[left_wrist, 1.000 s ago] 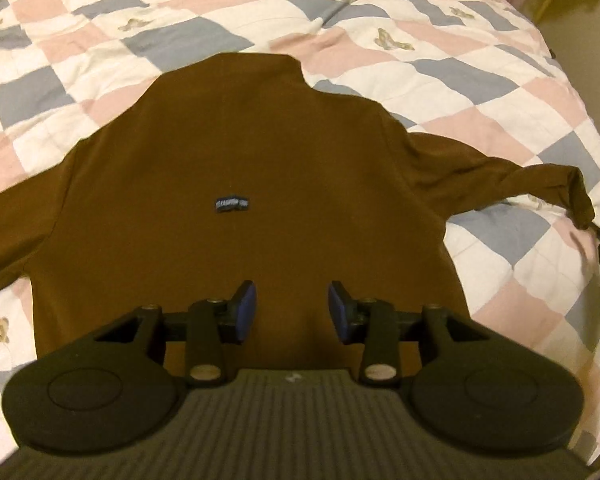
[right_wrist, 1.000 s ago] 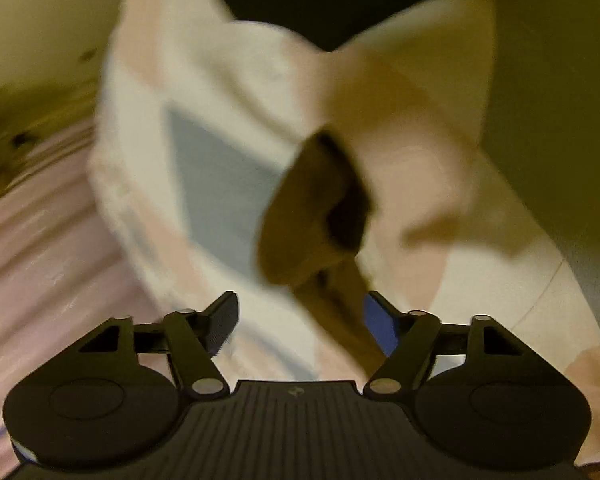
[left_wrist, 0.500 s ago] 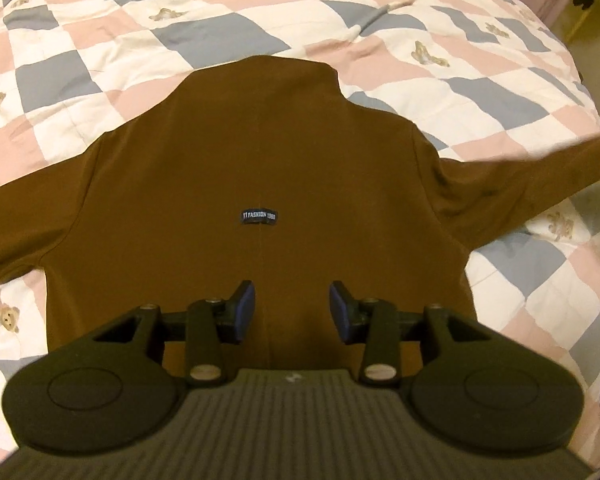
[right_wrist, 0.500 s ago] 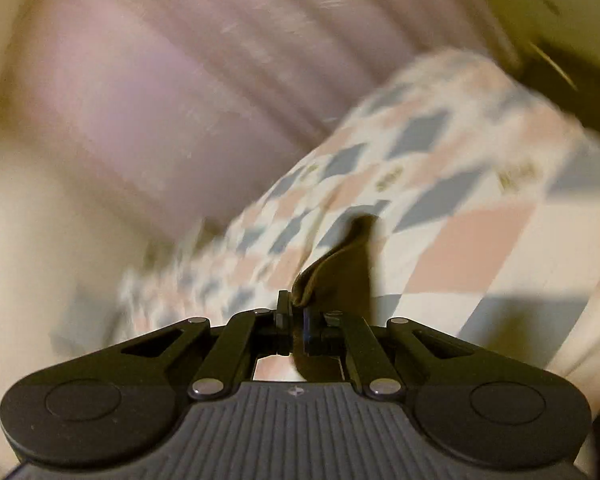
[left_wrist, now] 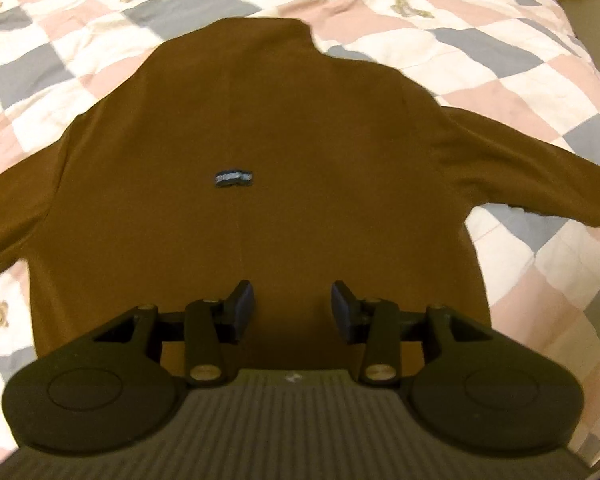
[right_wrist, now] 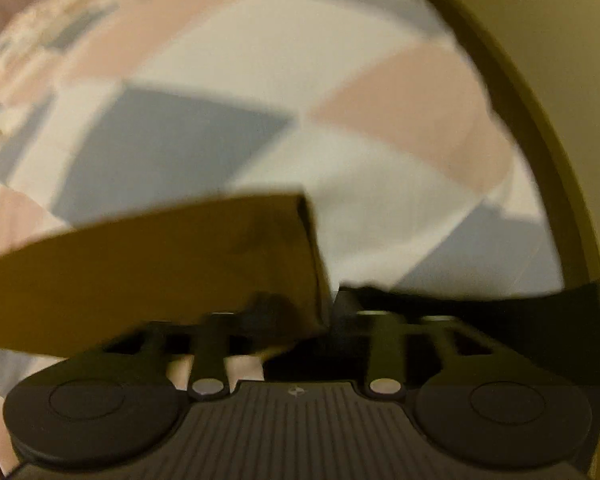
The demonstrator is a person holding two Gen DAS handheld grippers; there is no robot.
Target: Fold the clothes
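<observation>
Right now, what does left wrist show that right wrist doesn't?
Left wrist only: the whole brown top spread flat, its blue label, and the open left gripper above the hem. Right wrist only: the sleeve cuff up close at the right gripper, blurred, so grip is unclear. Both: the checkered quilt.

Right sleeve (right_wrist: 152, 264) now stretched flat across quilt (right_wrist: 228, 92).

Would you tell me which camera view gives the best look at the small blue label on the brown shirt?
The left wrist view. There the blue label sits in plain sight mid-body on the brown shirt, beyond the open left gripper. The right wrist view is blurred and shows only the sleeve end near the right gripper, no label.
</observation>
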